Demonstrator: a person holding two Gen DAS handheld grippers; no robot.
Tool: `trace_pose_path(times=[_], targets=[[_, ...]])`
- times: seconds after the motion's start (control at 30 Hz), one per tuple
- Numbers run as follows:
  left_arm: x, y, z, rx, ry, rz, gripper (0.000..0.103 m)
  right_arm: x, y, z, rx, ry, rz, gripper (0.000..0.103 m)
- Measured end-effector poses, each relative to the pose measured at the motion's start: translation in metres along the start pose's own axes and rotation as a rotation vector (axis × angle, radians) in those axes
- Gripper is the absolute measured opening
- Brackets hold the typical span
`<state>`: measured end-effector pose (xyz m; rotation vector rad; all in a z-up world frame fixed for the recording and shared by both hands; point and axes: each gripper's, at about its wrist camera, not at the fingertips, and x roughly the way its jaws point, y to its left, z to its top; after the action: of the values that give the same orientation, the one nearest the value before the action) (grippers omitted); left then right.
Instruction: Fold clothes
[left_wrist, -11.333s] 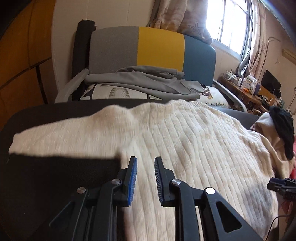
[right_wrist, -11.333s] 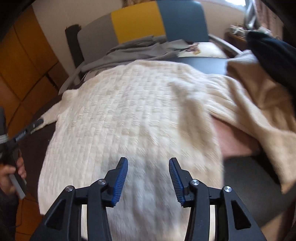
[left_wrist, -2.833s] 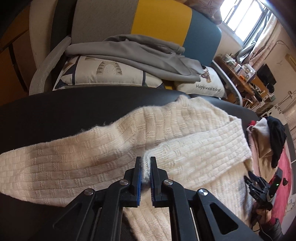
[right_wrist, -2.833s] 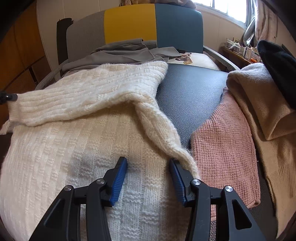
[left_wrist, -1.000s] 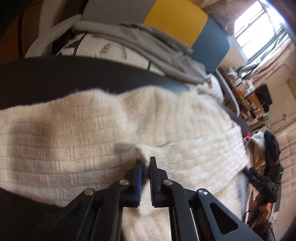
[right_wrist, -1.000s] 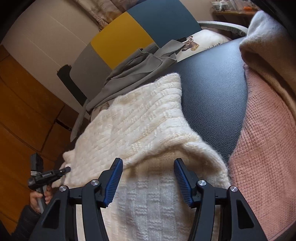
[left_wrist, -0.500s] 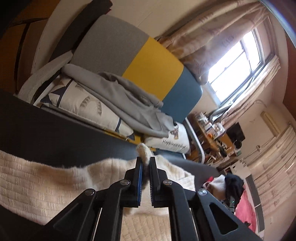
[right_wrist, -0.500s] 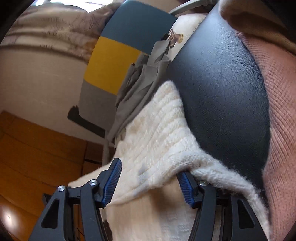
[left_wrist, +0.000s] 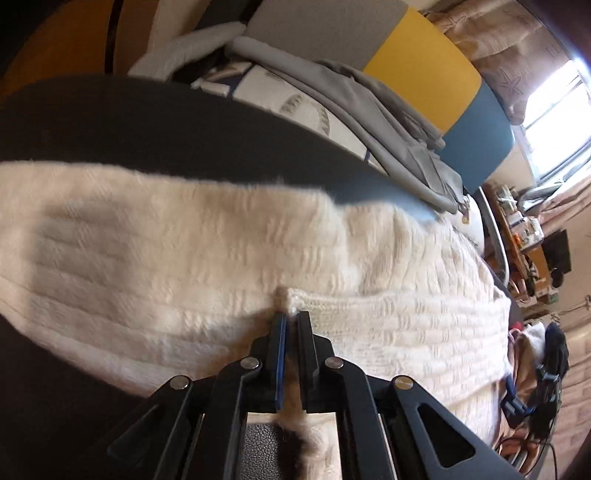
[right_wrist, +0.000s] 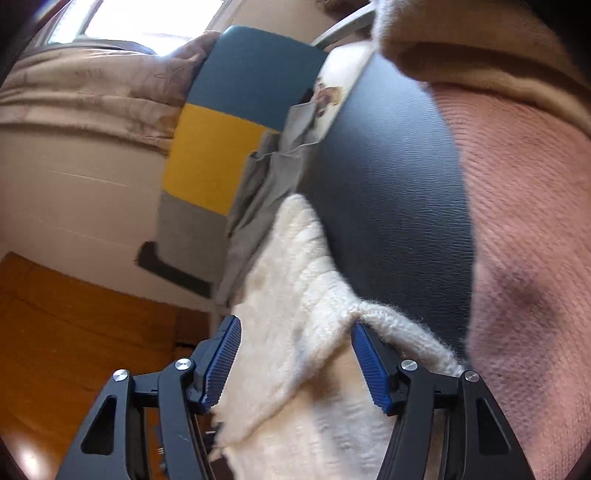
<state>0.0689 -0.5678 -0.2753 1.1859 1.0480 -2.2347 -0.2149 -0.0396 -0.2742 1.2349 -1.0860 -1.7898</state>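
I am partway through folding one cream sweater (left_wrist: 192, 254), which lies spread across a black padded table (left_wrist: 147, 122). From how it lies, I judge that one sleeve is already turned in over the body, since a ribbed cuff edge sits on top of the knit at my left gripper (left_wrist: 290, 320). Its jaws are closed tight on that edge of the sweater. My right gripper (right_wrist: 295, 354) has jaws that have just been opening; a fold of the cream knit stands between them, and the far pad looks to touch it, but I see no pinch, so I read this side as let go. What is left, as far as I can judge: laying the held edge flat, then folding the body over, then the other clothes. Counting: one cream sweater under work; one pink knit (right_wrist: 524, 229) beside it on the table, touching or nearly touching its edge; one tan garment (right_wrist: 480, 48) lying over the pink one's far end; one dark garment (left_wrist: 556, 350) further off, small and hard to make out. That makes three pieces waiting, none visibly folded. Behind the table stands one chair (left_wrist: 424, 70) in grey, yellow and blue, with one grey garment (left_wrist: 362, 96) draped over cushions.
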Motion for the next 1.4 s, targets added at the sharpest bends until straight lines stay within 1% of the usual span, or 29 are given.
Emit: trace_pose_path(times=[0.07,0.1,0.17,0.2,0.23,0.27,0.3,0.33,0.4,0.43,0.47,0.57,0.6,0.67,0.73,0.8,0.83,0.87,0.9,0.93,0.97,1.03,1.13,1.17,1.2,1.23,1.27,1.3,1.4], targets=[[0.000,-0.005,0.002,0.021,0.006,0.017,0.005,0.003,-0.003,0.007,0.045,0.024,0.036,0.078],[-0.001,-0.007,0.003,0.030,0.008,0.027,0.004,0.008,-0.004,0.009,0.060,0.047,0.023,0.080],[-0.012,-0.019,0.005,0.081,-0.035,-0.002,0.004,0.017,0.004,0.008,0.002,0.082,-0.036,0.078],[-0.018,-0.026,0.006,0.109,-0.062,-0.018,0.005,0.018,0.010,0.005,-0.051,0.079,-0.075,0.076],[-0.024,-0.031,0.008,0.123,-0.080,-0.029,0.005,0.018,0.018,0.003,-0.114,0.063,-0.119,0.066],[-0.026,-0.034,0.009,0.125,-0.086,-0.045,0.005,0.017,0.024,0.001,-0.170,0.045,-0.165,0.051],[-0.026,-0.036,0.010,0.128,-0.083,-0.058,0.005,0.017,0.030,-0.001,-0.234,0.031,-0.238,0.045],[-0.024,-0.038,0.009,0.142,-0.077,-0.038,0.005,0.018,0.034,-0.003,-0.307,0.021,-0.328,0.037],[-0.008,-0.041,0.005,0.170,-0.030,0.026,0.005,0.026,0.037,-0.008,-0.425,0.041,-0.477,0.034],[0.000,-0.043,0.003,0.185,-0.005,0.059,0.006,0.028,0.038,-0.010,-0.471,0.050,-0.524,0.027],[0.002,-0.042,0.002,0.179,-0.003,0.064,0.006,0.029,0.038,-0.012,-0.512,0.054,-0.556,0.022],[0.008,-0.037,0.001,0.152,-0.012,0.065,0.006,0.028,0.042,-0.014,-0.569,0.050,-0.615,0.017],[0.006,-0.036,0.002,0.135,-0.025,0.049,0.006,0.026,0.043,-0.015,-0.583,0.039,-0.630,0.016],[0.004,-0.038,0.005,0.150,-0.040,0.046,0.006,0.019,0.042,-0.014,-0.593,0.024,-0.642,0.014],[0.008,-0.038,0.007,0.172,-0.025,0.056,0.006,0.009,0.045,-0.014,-0.593,0.014,-0.619,0.014],[0.012,-0.038,0.009,0.188,-0.012,0.063,0.006,0.001,0.060,-0.012,-0.621,-0.032,-0.595,0.016],[0.013,-0.038,0.009,0.193,-0.009,0.065,0.006,0.003,0.070,-0.009,-0.642,-0.032,-0.568,0.021],[0.014,-0.038,0.009,0.191,-0.010,0.062,0.006,0.007,0.078,-0.005,-0.662,-0.014,-0.538,0.043],[0.014,-0.038,0.009,0.188,-0.012,0.059,0.006,0.015,0.085,-0.002,-0.682,0.003,-0.518,0.056],[0.014,-0.038,0.009,0.189,-0.016,0.056,0.006,0.024,0.092,0.001,-0.702,0.018,-0.504,0.073],[0.014,-0.037,0.008,0.192,-0.020,0.053,0.006,0.035,0.099,0.005,-0.727,0.038,-0.491,0.075],[0.013,-0.037,0.006,0.206,-0.028,0.054,0.006,0.064,0.107,0.011,-0.773,0.080,-0.531,0.075],[0.011,-0.040,0.006,0.224,-0.035,0.061,0.006,0.104,0.097,0.027,-0.725,0.168,-0.562,0.075],[0.010,-0.041,0.006,0.232,-0.041,0.063,0.006,0.114,0.089,0.033,-0.687,0.197,-0.571,0.072],[0.007,-0.042,0.005,0.243,-0.055,0.069,0.006,0.123,0.081,0.039,-0.651,0.222,-0.582,0.065],[0.004,-0.046,0.004,0.261,-0.071,0.070,0.006,0.127,0.077,0.042,-0.638,0.230,-0.589,0.033],[0.002,-0.048,0.004,0.275,-0.087,0.071,0.006,0.129,0.075,0.042,-0.640,0.227,-0.595,0.025],[-0.001,-0.051,0.004,0.287,-0.103,0.072,0.006,0.128,0.077,0.041,-0.658,0.223,-0.597,0.018],[-0.011,-0.057,0.009,0.276,-0.174,0.041,0.006,0.116,0.093,0.034,-0.740,0.176,-0.591,0.016]])
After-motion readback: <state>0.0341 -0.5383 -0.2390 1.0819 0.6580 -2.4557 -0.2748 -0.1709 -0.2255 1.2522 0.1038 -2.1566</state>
